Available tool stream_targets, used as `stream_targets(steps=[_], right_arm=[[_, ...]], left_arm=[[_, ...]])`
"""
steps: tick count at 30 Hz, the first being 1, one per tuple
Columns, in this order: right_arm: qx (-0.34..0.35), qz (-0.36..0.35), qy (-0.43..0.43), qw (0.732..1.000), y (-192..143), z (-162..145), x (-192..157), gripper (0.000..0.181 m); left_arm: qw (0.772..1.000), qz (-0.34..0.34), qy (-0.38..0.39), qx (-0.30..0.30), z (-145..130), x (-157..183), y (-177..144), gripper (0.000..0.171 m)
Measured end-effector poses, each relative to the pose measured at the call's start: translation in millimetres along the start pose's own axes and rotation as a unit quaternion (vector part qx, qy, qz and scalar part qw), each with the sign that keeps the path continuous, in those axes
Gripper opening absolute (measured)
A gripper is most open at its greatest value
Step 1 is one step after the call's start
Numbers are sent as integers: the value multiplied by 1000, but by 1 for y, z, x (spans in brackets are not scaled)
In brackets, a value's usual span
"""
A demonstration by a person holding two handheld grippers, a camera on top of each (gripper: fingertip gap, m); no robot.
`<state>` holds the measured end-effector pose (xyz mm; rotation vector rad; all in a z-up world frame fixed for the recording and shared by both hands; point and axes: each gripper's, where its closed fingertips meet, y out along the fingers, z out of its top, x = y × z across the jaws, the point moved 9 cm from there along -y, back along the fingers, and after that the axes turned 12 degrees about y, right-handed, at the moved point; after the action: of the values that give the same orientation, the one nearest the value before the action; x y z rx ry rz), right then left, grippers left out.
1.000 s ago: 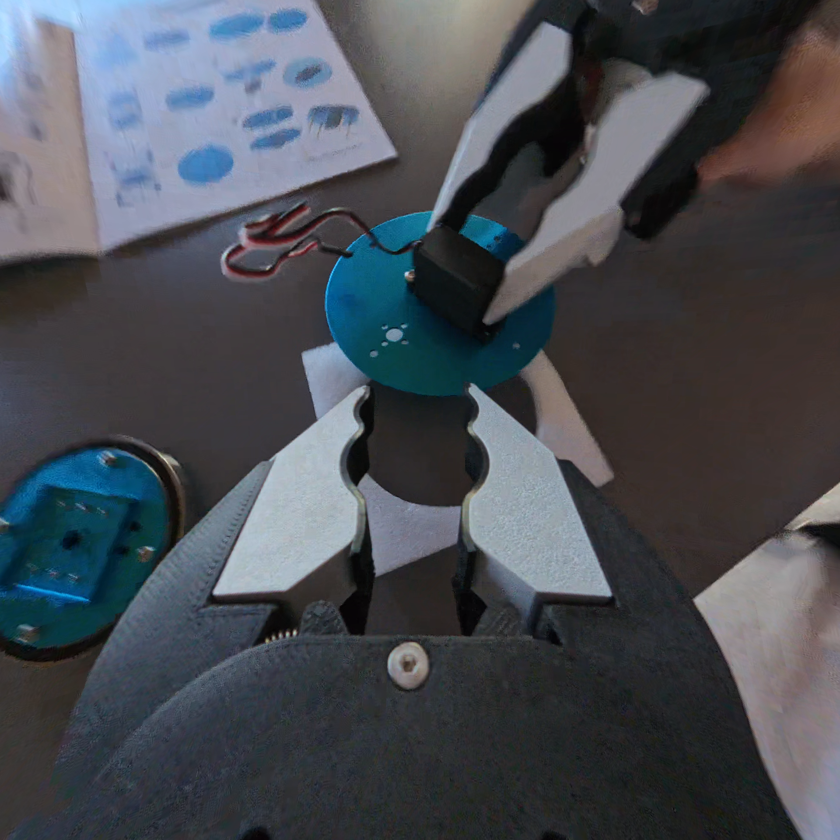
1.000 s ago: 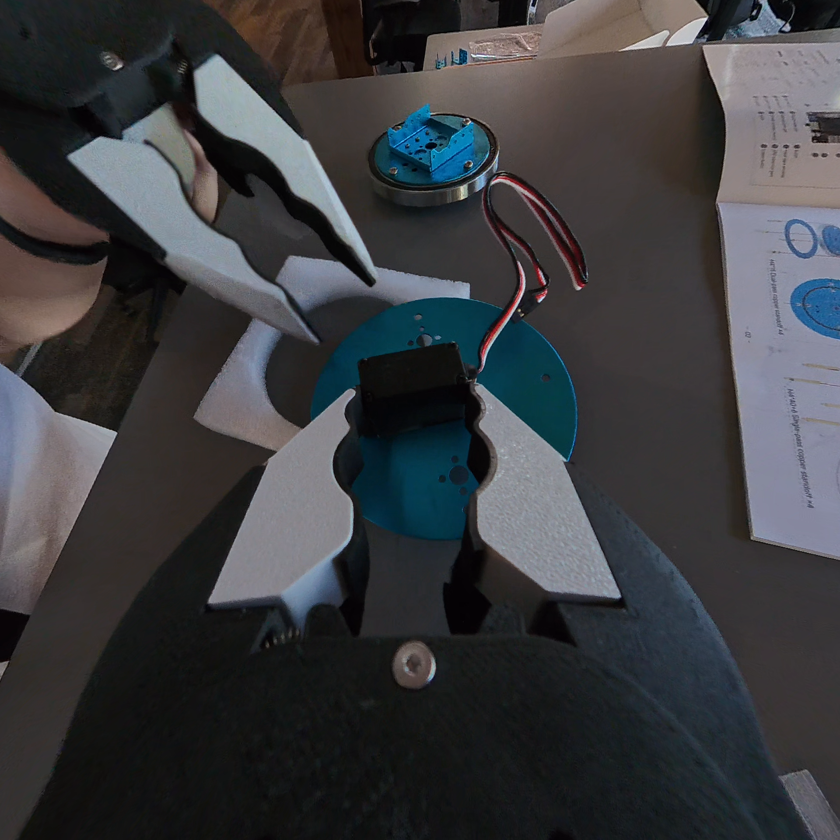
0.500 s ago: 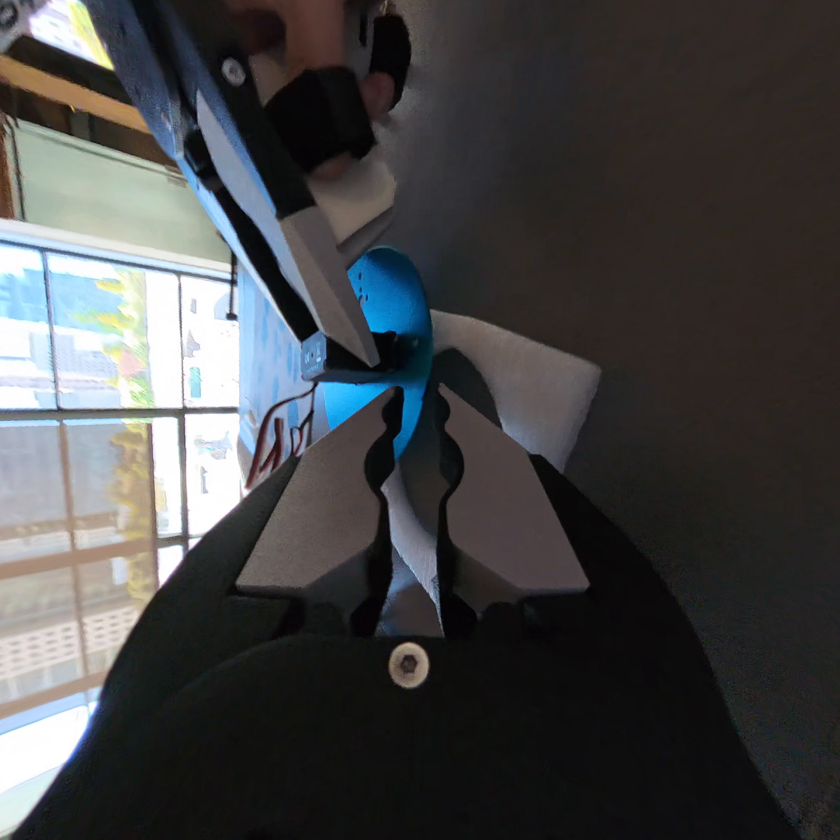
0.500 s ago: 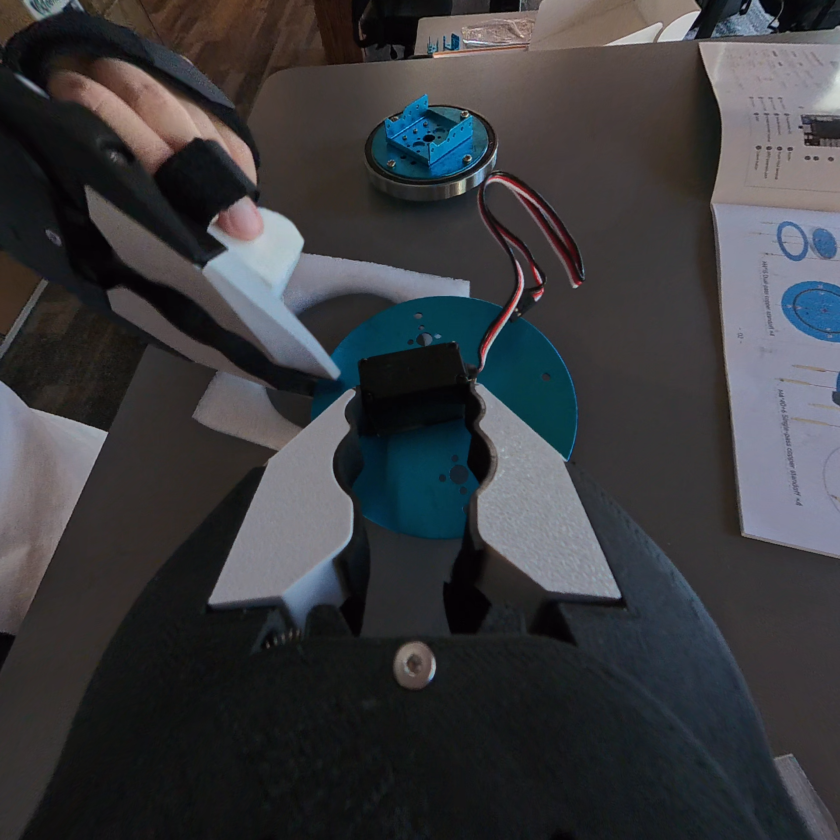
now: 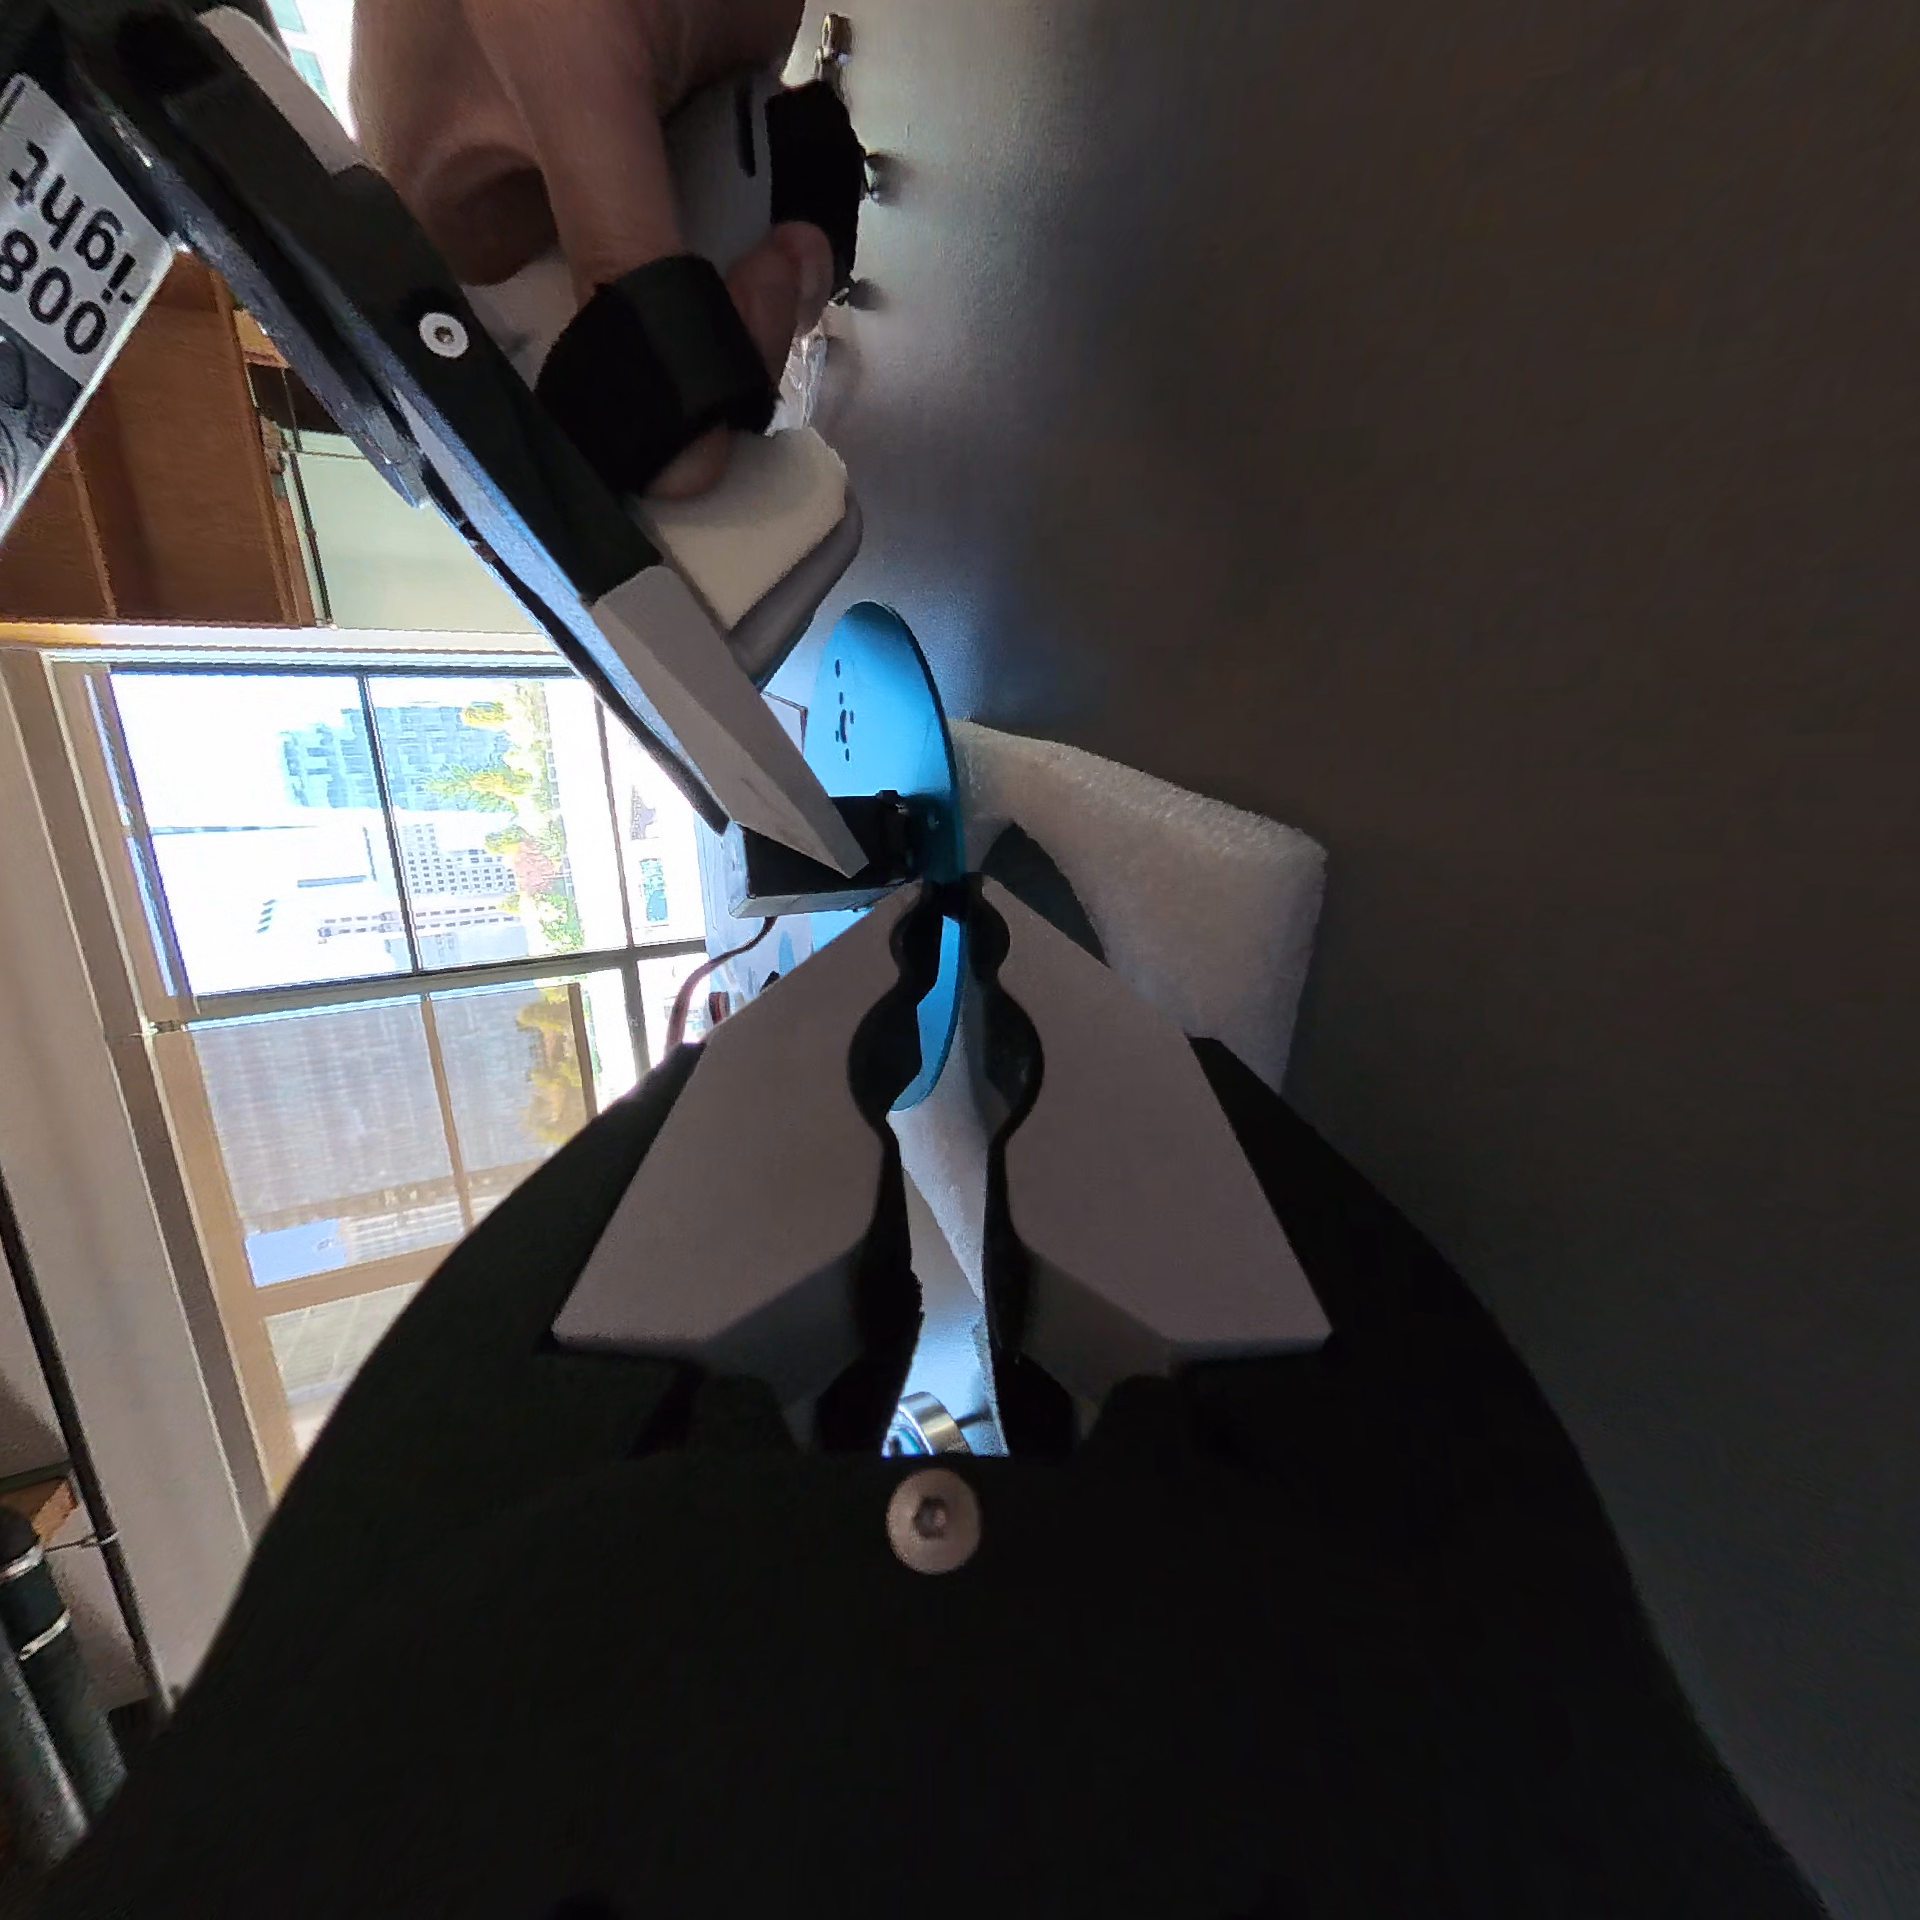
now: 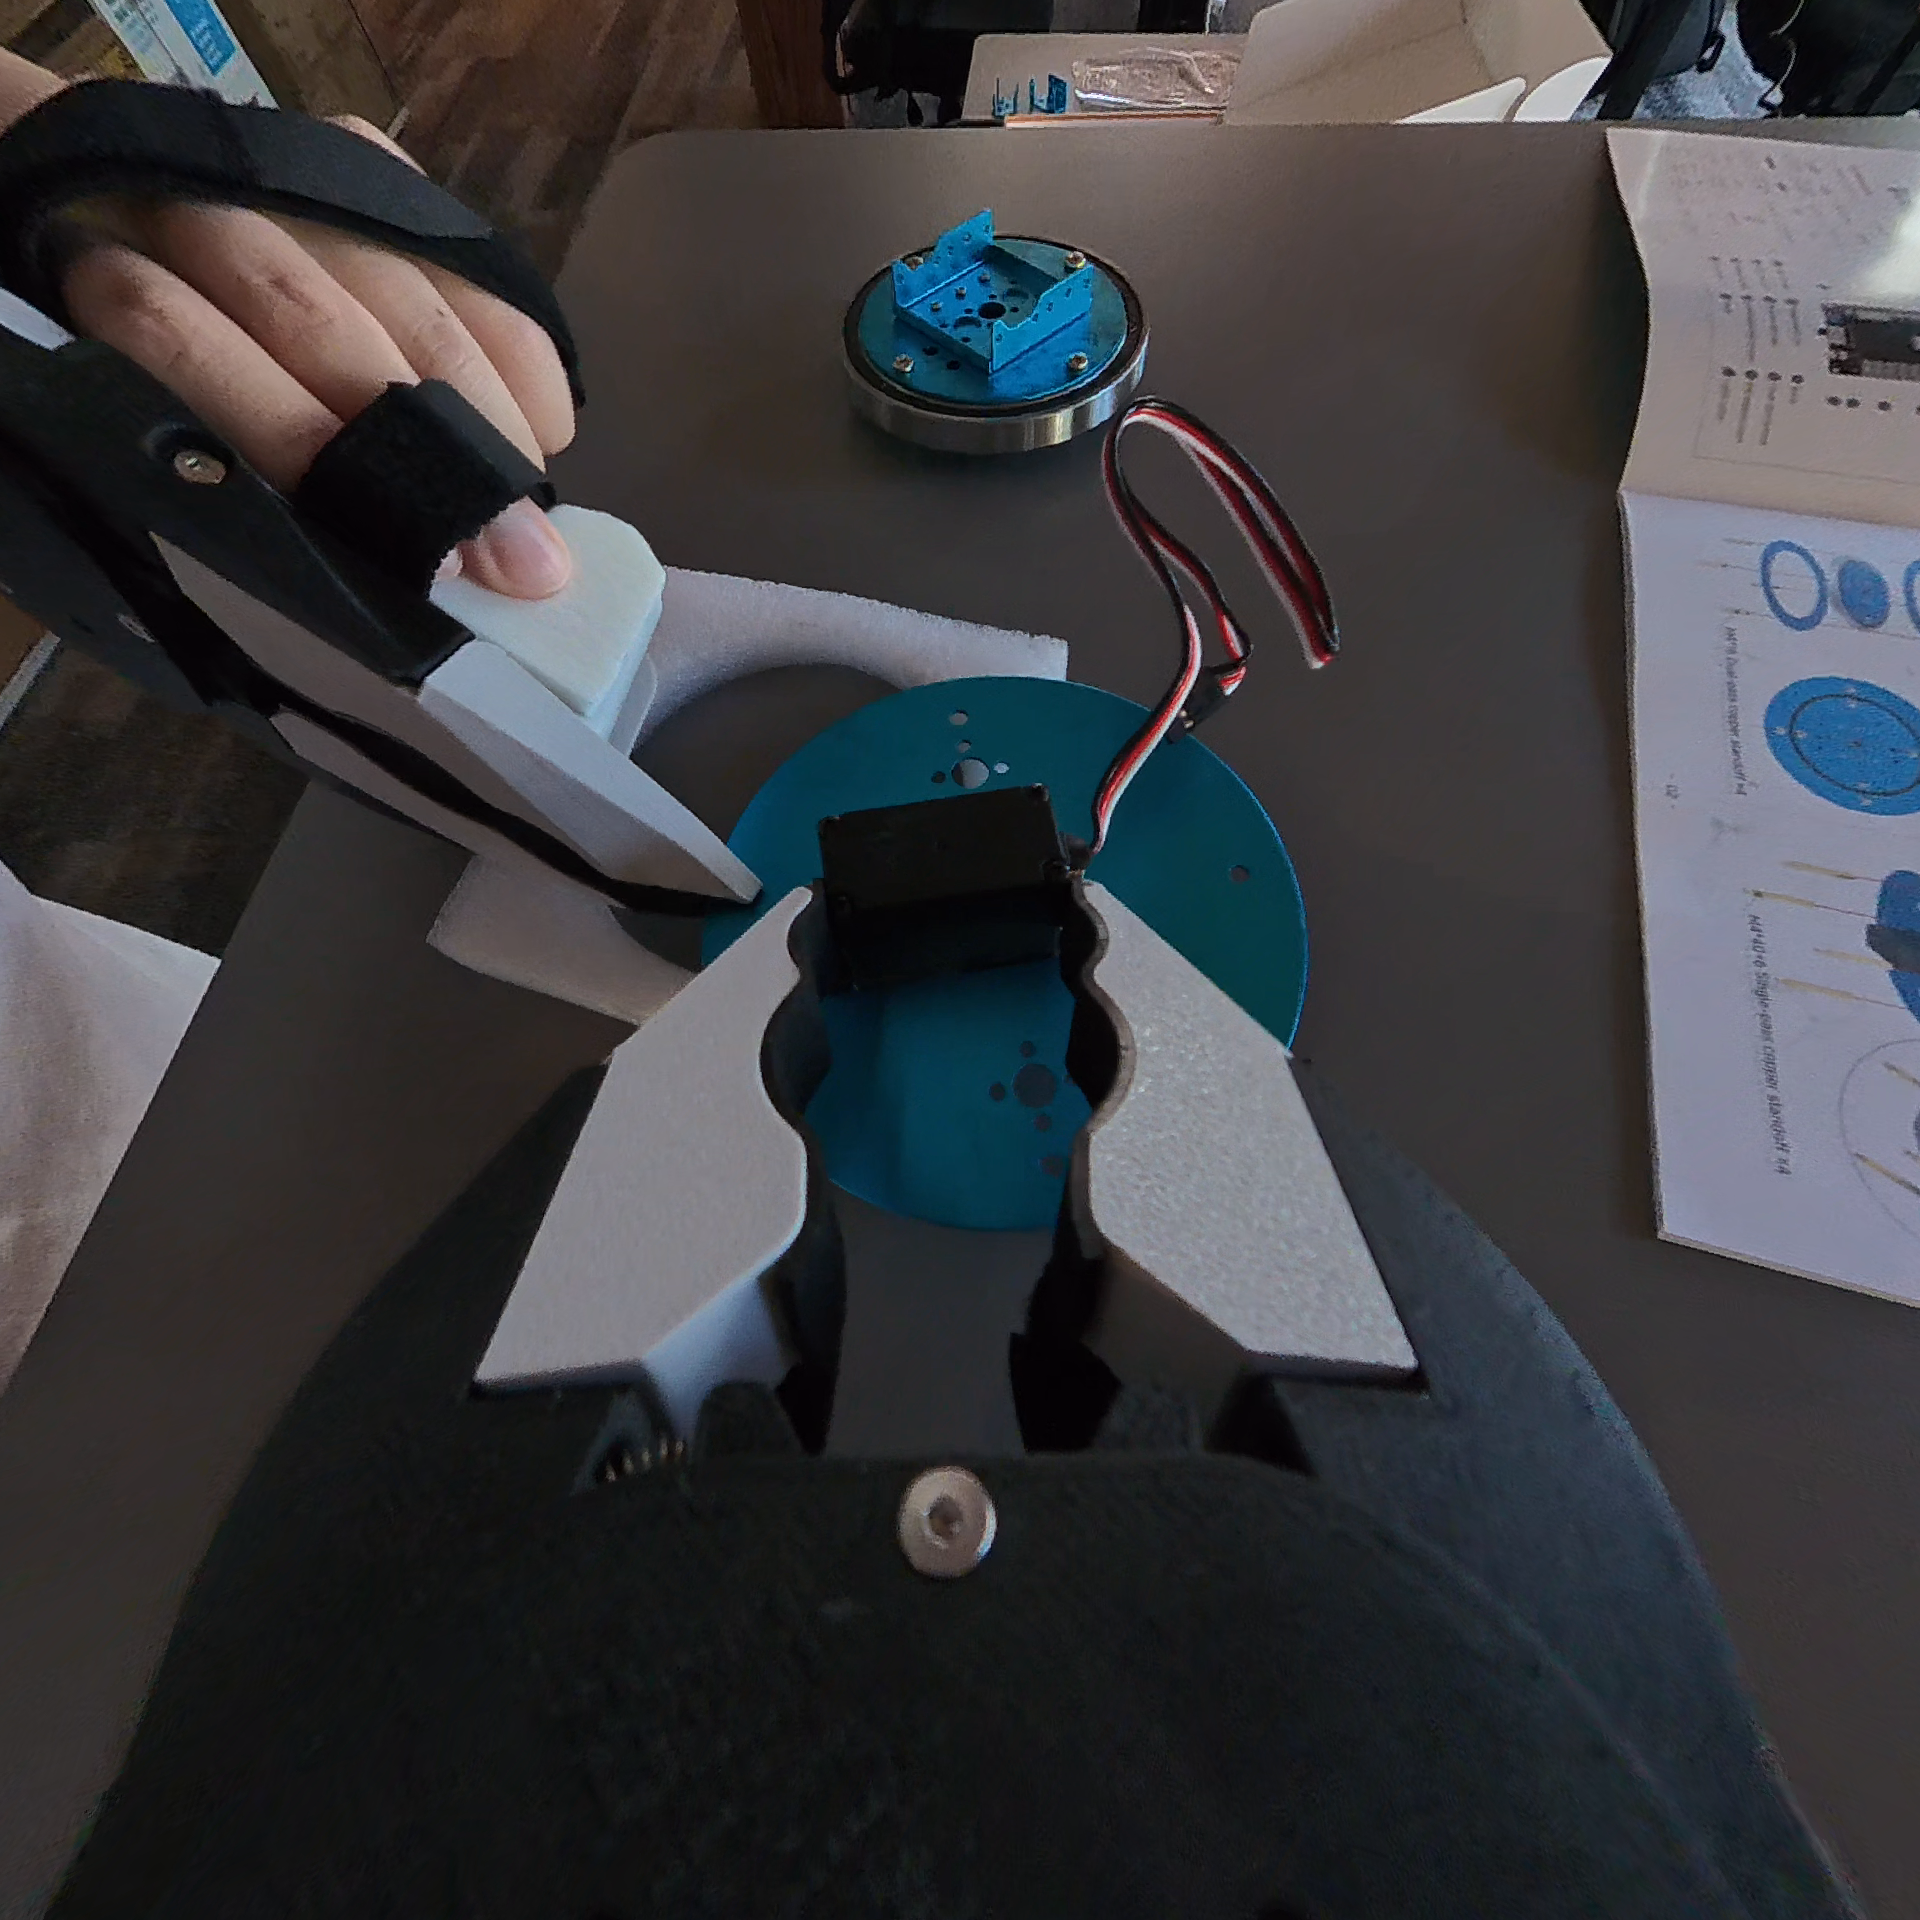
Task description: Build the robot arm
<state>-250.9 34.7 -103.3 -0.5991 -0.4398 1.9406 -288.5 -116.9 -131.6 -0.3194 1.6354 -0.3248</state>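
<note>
Grey tabletop (image 6: 1455,312) fills most of the right wrist view, with an open instruction booklet (image 6: 1787,831) along the right edge and a steel-rimmed ring carrying a blue bracket (image 6: 995,332) near the top centre. At mid-frame a blue disc (image 6: 1174,883) lies partly over a white foam sheet (image 6: 862,634), and a black servo block (image 6: 945,883) sits on the disc, its red, white and black wires (image 6: 1226,561) looping toward the upper right.

The right gripper (image 6: 945,899) is clamped on the servo, its white fingers pressed against both sides, just as it was a second ago. The left gripper (image 6: 743,894) has changed most: a second ago it hovered with jaws apart above the foam, and now it is turned on its side, tips down at the left rim of the disc. In the left wrist view the disc (image 5: 883,717) appears edge-on and passes between the left gripper's (image 5: 940,894) nearly closed fingers; whether they actually pinch it, I cannot tell. A strapped hand (image 6: 301,322) holds that gripper at the upper left.
</note>
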Motion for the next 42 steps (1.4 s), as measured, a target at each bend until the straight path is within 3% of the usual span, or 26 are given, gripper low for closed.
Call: stream_targets(steps=[19, 24, 26, 28, 30, 32, 35, 37, 40, 42], right_arm=[[3, -1, -8, 1000, 1, 0, -1, 43], [11, 2, -20, 1000, 0, -1, -1, 43], [13, 3, -24, 1000, 0, -2, -1, 43], [17, 3, -28, 999, 0, -3, -1, 44], [22, 2, -28, 999, 0, -3, -2, 44], [23, 0, -26, 999, 0, -4, -2, 44], [24, -3, -32, 999, 1, -4, -1, 44], [25, -4, -35, 999, -1, -3, -2, 47], [31, 0, -28, 999, -6, -1, -2, 50], [38, -1, -25, 999, -12, 0, -1, 54]], left_arm=[[1000, -7, -17, 10, 1, 0, -1, 2], [990, -22, -125, 60, -1, -6, -6, 8], [973, -43, -206, 92, -5, -16, -14, 24], [942, -75, -303, 125, -17, -26, -21, 24], [894, -97, -411, 149, -39, -33, -23, 16], [837, -138, -503, 165, -64, -34, -18, 18], [784, -142, -579, 173, -96, -32, -8, 19], [771, -143, -594, 179, -105, -31, -6, 20], [786, -142, -581, 159, -108, -26, -4, 21], [781, -144, -586, 158, -109, -23, -4, 21]])
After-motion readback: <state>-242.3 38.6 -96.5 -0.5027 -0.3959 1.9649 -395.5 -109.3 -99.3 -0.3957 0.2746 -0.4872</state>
